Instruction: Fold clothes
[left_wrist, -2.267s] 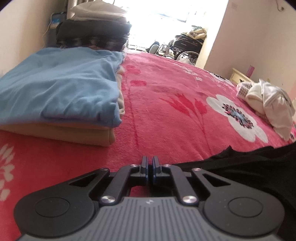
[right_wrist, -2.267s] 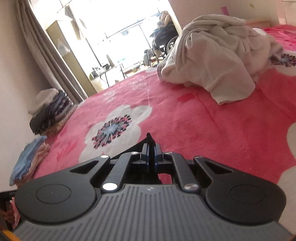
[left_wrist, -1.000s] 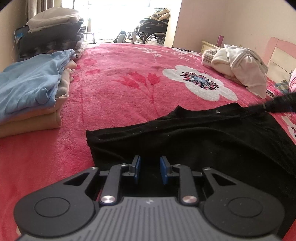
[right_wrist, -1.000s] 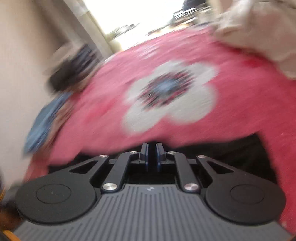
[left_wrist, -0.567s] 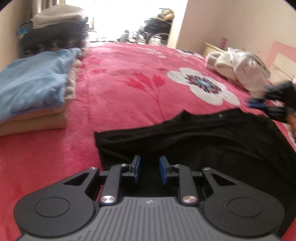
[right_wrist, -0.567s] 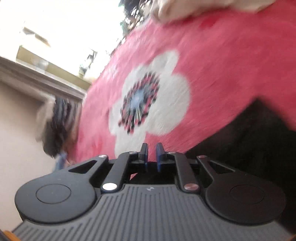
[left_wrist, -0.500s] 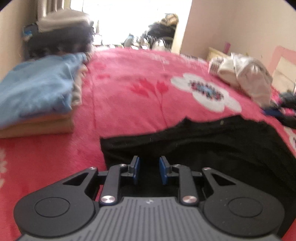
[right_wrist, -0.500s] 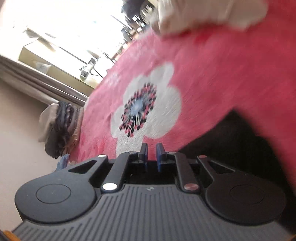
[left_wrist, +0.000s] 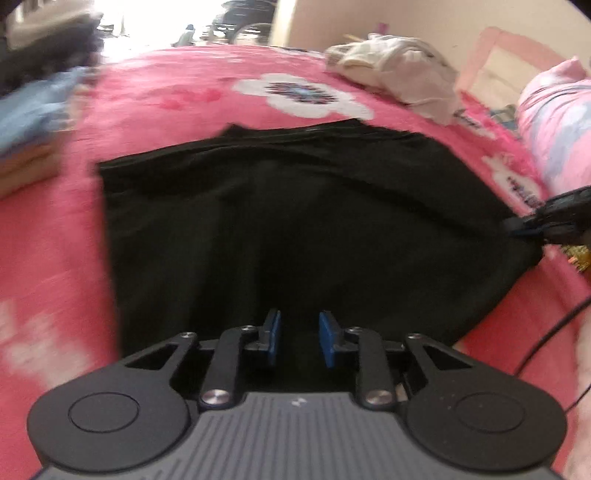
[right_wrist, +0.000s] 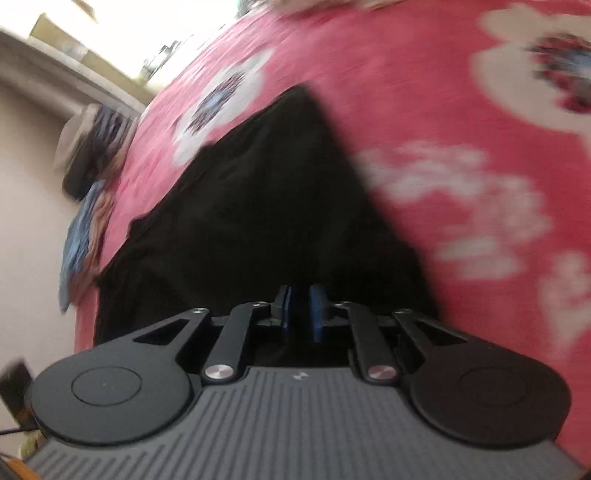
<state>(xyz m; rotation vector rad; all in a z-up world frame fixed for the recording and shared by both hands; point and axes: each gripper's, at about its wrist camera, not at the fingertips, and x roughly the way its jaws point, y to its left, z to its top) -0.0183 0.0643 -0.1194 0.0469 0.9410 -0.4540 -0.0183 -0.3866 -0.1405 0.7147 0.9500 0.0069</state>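
A black garment lies spread flat on the red flowered blanket; it also shows in the right wrist view. My left gripper is open and empty, just above the garment's near edge. My right gripper is open with a narrow gap and empty, above the garment's near right corner. The right gripper also shows in the left wrist view at the garment's right edge. Both views are motion-blurred.
A stack of folded clothes with a blue top piece sits at the left, also in the right wrist view. A darker pile lies behind it. A heap of cream laundry lies far right. A pink pillow is at the right.
Both grippers let go of the black garment and opened. Both cameras pulled back and tilted down, so the garment now shows spread flat. The right gripper swung to its right edge.
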